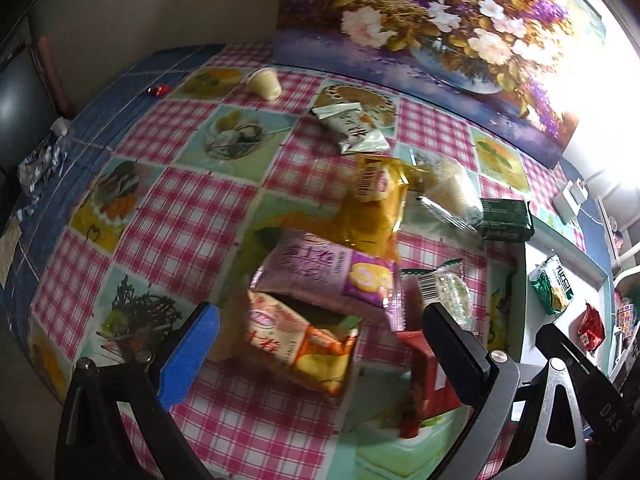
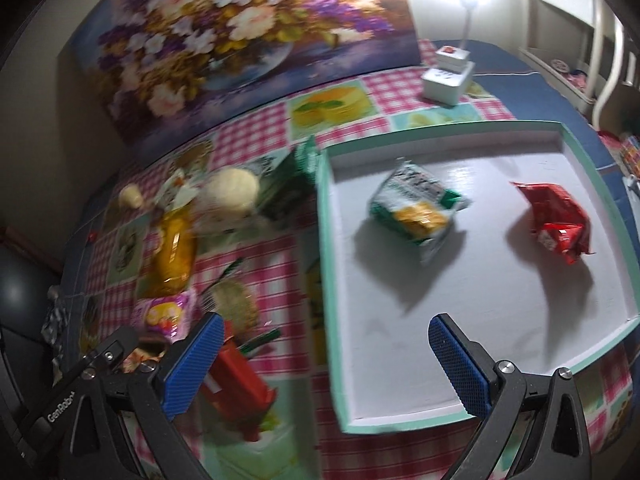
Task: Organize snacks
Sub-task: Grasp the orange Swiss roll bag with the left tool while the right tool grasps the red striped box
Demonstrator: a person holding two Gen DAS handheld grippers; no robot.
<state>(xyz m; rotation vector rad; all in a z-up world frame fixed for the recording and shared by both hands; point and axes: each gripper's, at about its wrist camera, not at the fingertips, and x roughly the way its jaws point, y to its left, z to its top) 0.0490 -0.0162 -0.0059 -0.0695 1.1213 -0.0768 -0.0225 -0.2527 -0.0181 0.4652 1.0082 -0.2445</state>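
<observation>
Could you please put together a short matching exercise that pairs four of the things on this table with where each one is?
Things:
1. red snack bag
2. jelly cup
3. purple packet
4. white box

Places:
A. lying on the orange packet
B. inside the tray
C. on the tablecloth beyond the tray's far edge
D. alone on the tablecloth near the flower painting

Pairs: 1-B, 2-D, 3-A, 4-C
</observation>
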